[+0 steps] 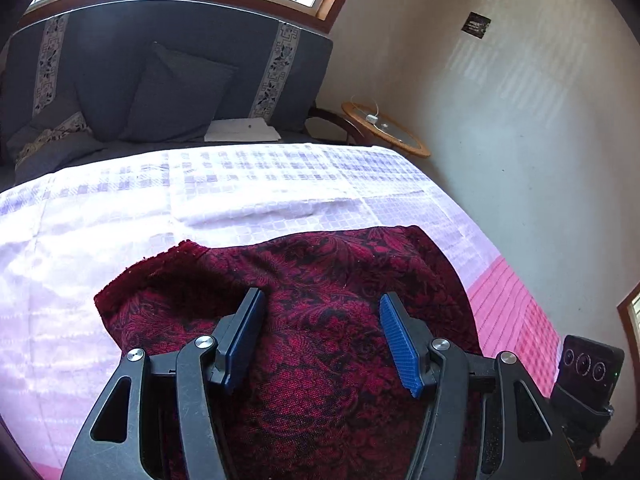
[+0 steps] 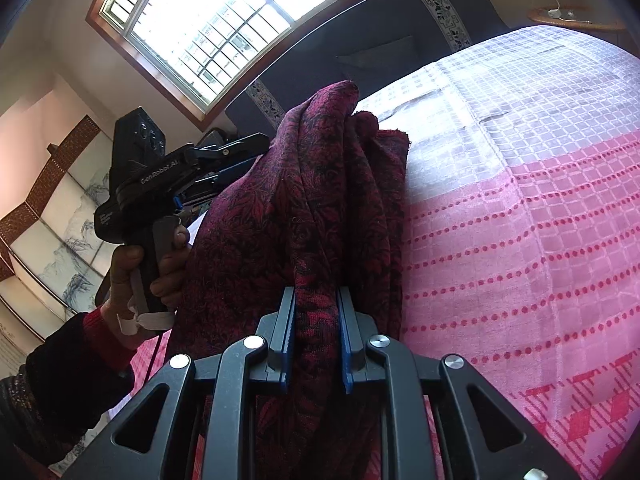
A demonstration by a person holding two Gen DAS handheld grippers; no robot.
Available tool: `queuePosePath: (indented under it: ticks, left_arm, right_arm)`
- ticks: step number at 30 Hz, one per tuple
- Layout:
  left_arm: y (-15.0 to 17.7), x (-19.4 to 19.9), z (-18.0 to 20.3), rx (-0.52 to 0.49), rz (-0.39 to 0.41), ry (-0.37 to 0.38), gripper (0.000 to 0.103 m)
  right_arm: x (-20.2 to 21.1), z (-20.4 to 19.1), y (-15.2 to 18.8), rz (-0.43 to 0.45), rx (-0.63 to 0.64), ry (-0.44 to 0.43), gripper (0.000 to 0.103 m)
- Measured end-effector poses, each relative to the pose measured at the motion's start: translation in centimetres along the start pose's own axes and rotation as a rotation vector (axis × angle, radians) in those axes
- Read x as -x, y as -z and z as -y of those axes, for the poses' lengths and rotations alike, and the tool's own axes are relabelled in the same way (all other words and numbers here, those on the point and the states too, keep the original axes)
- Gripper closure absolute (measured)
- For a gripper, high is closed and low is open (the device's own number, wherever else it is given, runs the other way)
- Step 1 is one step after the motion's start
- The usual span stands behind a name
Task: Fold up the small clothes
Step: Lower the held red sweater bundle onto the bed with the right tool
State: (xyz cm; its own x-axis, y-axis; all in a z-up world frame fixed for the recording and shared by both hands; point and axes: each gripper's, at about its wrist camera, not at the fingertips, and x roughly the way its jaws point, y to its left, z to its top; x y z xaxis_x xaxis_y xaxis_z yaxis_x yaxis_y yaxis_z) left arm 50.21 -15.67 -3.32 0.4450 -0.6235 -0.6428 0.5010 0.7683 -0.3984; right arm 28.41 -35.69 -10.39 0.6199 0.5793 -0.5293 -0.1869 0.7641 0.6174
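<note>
On pink-and-white bedspread (image 2: 540, 208), red patterned cloth (image 2: 320, 208) bunched, rising toward 12 o'clock. Right gripper (image 2: 316, 340) pinches 1 gathered fold. Left gripper (image 1: 320, 340) spread wide, holding nothing. Risk: thin pinch slips, cloth collapses; left grabs wrong layer.

Garment (image 1: 304, 280) on bedspread (image 1: 200, 200) — sofa (image 1: 160, 80) behind, side table (image 1: 400, 136) right

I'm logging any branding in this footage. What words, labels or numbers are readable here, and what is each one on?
"GenRobot.AI": white lettering along the side of the left gripper, seen from the right wrist view.
Small white label on that gripper's body, lower down: too small and blurred to read.
Dark plaque on the wall: marks unreadable.
Nothing legible on the red cloth or bedspread.
</note>
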Motion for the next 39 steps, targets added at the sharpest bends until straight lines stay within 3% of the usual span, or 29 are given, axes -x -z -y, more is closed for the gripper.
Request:
queuePosePath:
  ticks: [4, 9, 12, 14, 19, 21, 22, 25, 27, 32, 39]
  left_arm:
    - [1.0, 0.2, 1.3, -0.067, 0.050, -0.052, 0.042]
    - [1.4, 0.7, 0.9, -0.056, 0.084, -0.029, 0.042]
    - [1.5, 0.9, 0.8, -0.066, 0.092, -0.027, 0.042]
    - [1.6, 1.0, 0.7, -0.064, 0.099, -0.018, 0.042]
    - [1.8, 1.3, 0.3, -0.054, 0.109, 0.001, 0.042]
    - [1.8, 1.5, 0.3, -0.053, 0.112, -0.005, 0.042]
    - [1.8, 1.6, 0.2, -0.050, 0.114, -0.004, 0.042]
    - [2.1, 2.3, -0.1, -0.037, 0.133, 0.013, 0.042]
    - [2.2, 2.8, -0.3, -0.017, 0.152, 0.031, 0.042]
    - [2.4, 3.2, -1.5, 0.047, 0.169, 0.069, 0.042]
    - [2.3, 5.0, 0.3, 0.031, 0.163, 0.015, 0.042]
  right_arm:
    - [0.1, 0.1, 0.0, 0.000, -0.006, 0.001, 0.087]
    - [1.0, 0.2, -1.2, 0.037, -0.017, -0.034, 0.079]
    - [1.2, -0.5, -4.2, 0.054, 0.038, -0.012, 0.072]
    - [0.5, -0.4, -6.9, 0.050, 0.042, -0.023, 0.060]
    - [-2.8, 1.0, -11.9, 0.005, 0.002, 0.003, 0.060]
    - [-3.9, 1.0, -12.3, -0.009, 0.005, -0.021, 0.067]
    - [-4.4, 0.5, -12.3, -0.012, 0.028, -0.003, 0.084]
    - [-3.9, 0.2, -12.0, 0.013, 0.061, 0.062, 0.091]
    - [-2.8, 1.2, -11.6, 0.048, 0.053, 0.090, 0.093]
    - [-4.9, 4.1, -9.5, -0.014, -0.020, 0.091, 0.094]
    - [-4.7, 4.1, -9.5, 0.000, -0.025, 0.077, 0.092]
